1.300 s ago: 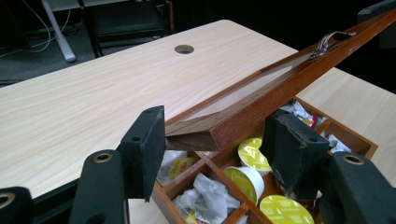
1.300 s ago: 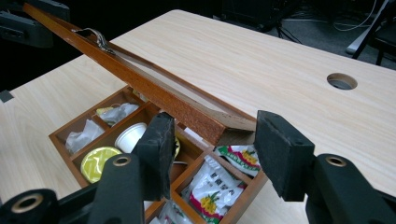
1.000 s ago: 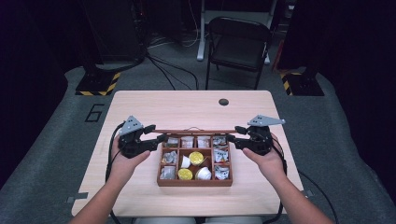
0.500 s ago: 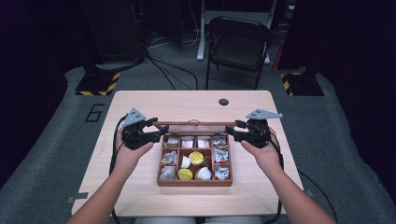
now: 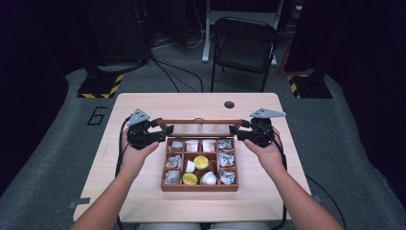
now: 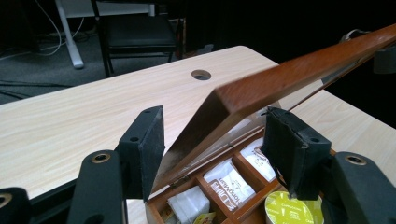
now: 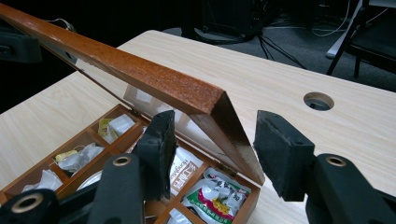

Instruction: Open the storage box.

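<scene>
A brown wooden box (image 5: 198, 188) with several compartments of tea packets and coffee pods (image 5: 201, 162) sits mid-table. Its glass-paned lid (image 5: 203, 121) stands tilted up on the far-edge hinges. My left gripper (image 5: 165, 132) is at the lid's left corner and my right gripper (image 5: 237, 130) at its right corner. In the left gripper view the lid (image 6: 280, 77) runs between the jaws of the left gripper (image 6: 215, 112), which have just been opening; one pad (image 6: 294, 149) stands off it. In the right gripper view the lid corner (image 7: 224, 121) lies between the right gripper's (image 7: 215, 114) jaws, with a gap to the outer pad (image 7: 280, 154).
The light wooden table (image 5: 143, 201) has a round cable hole (image 5: 229, 104) beyond the box. A black chair (image 5: 244, 43) stands behind the table's far edge. Cables trail from both grippers along the forearms.
Both hands have moved away from the person toward the far side, and the lid has swung up further. The left jaws stand a little wider around the lid corner.
</scene>
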A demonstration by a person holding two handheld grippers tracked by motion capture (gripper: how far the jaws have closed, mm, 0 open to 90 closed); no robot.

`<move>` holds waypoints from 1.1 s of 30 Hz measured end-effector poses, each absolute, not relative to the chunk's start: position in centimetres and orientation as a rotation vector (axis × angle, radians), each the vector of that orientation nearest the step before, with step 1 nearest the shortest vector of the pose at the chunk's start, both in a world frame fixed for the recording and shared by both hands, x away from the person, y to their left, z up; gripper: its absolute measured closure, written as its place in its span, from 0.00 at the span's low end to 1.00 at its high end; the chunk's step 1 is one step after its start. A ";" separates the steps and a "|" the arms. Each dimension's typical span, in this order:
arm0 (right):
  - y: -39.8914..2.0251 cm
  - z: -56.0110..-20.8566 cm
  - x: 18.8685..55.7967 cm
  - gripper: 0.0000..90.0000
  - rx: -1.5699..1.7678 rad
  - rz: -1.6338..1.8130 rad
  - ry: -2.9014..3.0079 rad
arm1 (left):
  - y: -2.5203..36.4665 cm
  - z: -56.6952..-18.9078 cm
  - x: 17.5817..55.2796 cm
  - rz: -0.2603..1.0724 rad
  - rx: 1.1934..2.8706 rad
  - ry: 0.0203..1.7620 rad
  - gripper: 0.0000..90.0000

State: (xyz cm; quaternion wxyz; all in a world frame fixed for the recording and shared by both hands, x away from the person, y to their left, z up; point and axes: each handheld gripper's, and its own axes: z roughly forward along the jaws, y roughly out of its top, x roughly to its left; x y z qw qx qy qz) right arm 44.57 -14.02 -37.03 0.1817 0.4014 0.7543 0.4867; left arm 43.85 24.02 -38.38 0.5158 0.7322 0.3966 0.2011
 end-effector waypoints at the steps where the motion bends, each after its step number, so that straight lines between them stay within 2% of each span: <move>1: -14.0 -37.0 44.6 0.53 1.134 1.375 2.128 | 24.0 -38.5 43.9 0.483 1.755 0.954 0.43; 20: -13.8 -37.1 45.7 0.53 1.147 1.370 2.103 | 23.4 -40.2 45.5 0.501 1.727 0.972 0.43; 33: -13.9 -39.3 46.7 0.49 1.199 1.353 2.101 | 23.1 -40.9 46.4 0.504 1.722 0.995 0.43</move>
